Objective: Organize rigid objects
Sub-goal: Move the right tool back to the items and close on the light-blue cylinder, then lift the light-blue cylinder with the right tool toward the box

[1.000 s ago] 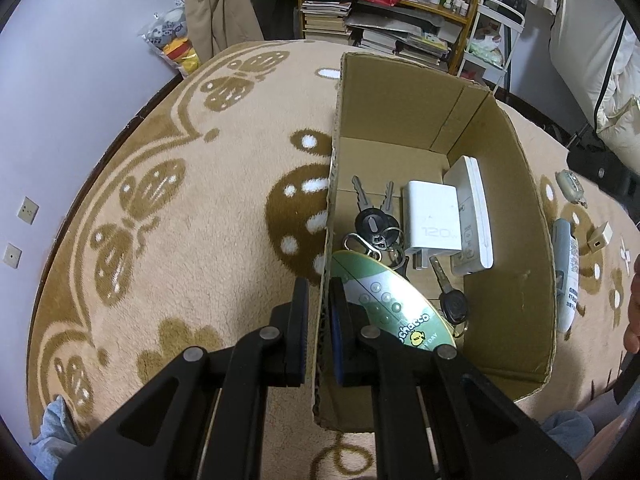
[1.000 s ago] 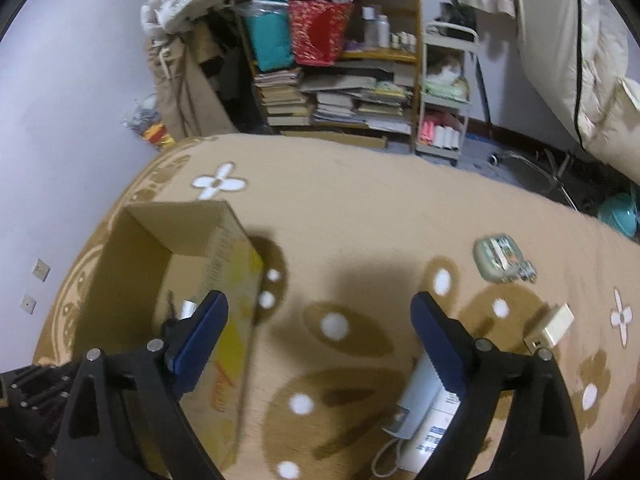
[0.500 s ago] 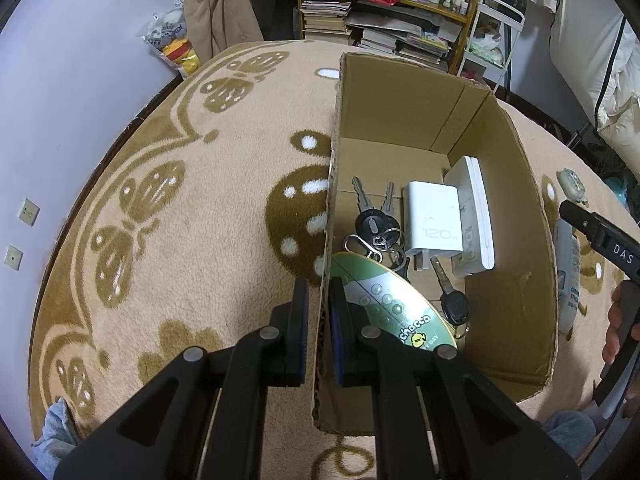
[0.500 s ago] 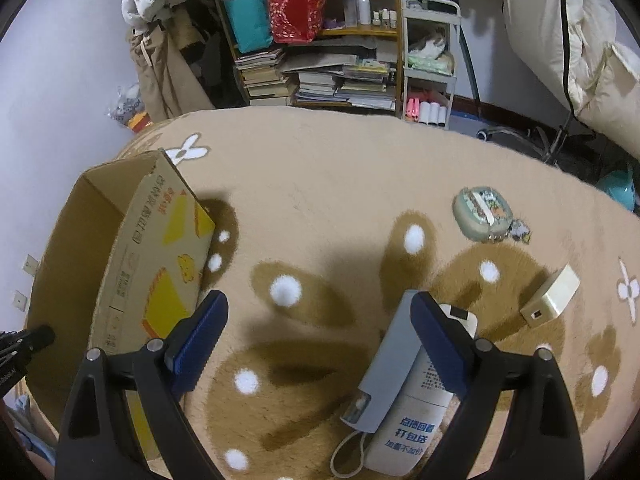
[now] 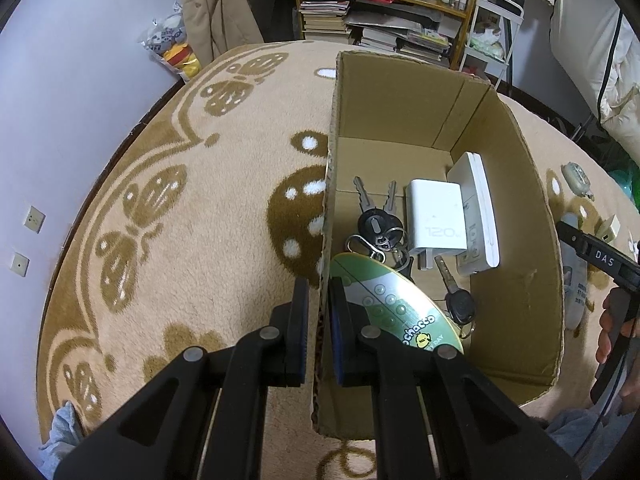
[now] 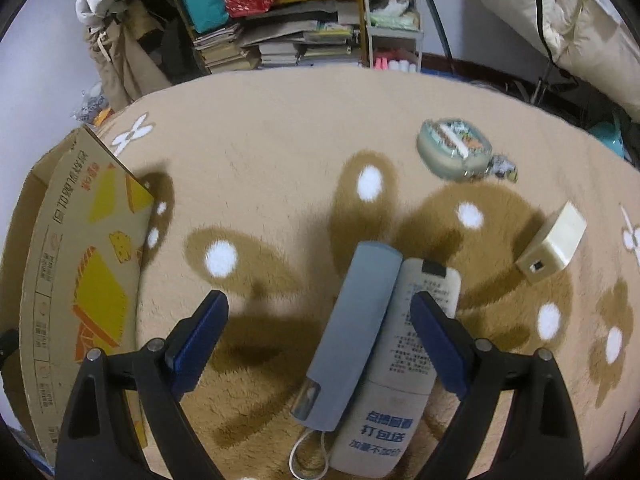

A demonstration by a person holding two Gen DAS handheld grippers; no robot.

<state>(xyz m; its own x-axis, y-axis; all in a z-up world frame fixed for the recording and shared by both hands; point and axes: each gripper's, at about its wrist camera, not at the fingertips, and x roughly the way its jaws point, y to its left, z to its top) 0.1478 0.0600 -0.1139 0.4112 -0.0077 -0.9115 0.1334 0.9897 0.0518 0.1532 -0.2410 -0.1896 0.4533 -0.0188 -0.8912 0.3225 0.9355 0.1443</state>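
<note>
My left gripper [image 5: 318,294] is shut on the near left wall of the open cardboard box [image 5: 516,208]. Inside the box lie keys [image 5: 374,222], a white charger [image 5: 436,218], a white flat device [image 5: 480,208], a car key [image 5: 460,304] and a green oval card [image 5: 394,312]. My right gripper [image 6: 318,312] stands open just above the carpet, its fingers either side of a grey remote [image 6: 354,328] that lies on a white remote [image 6: 404,364]. A cream adapter [image 6: 554,246] and a round clear case [image 6: 454,150] rest further right. The box [image 6: 80,280] stands at the left.
The patterned beige carpet [image 5: 160,200] covers the floor. Bookshelves [image 6: 280,20] and a small cart [image 6: 394,20] line the back wall, bedding [image 6: 560,20] hangs at right. A person's hand [image 5: 618,332] on the right gripper shows in the left wrist view.
My right gripper has come down and moved right, away from the box, until its open fingers flank the two stacked remotes. The left gripper has kept its hold on the box wall.
</note>
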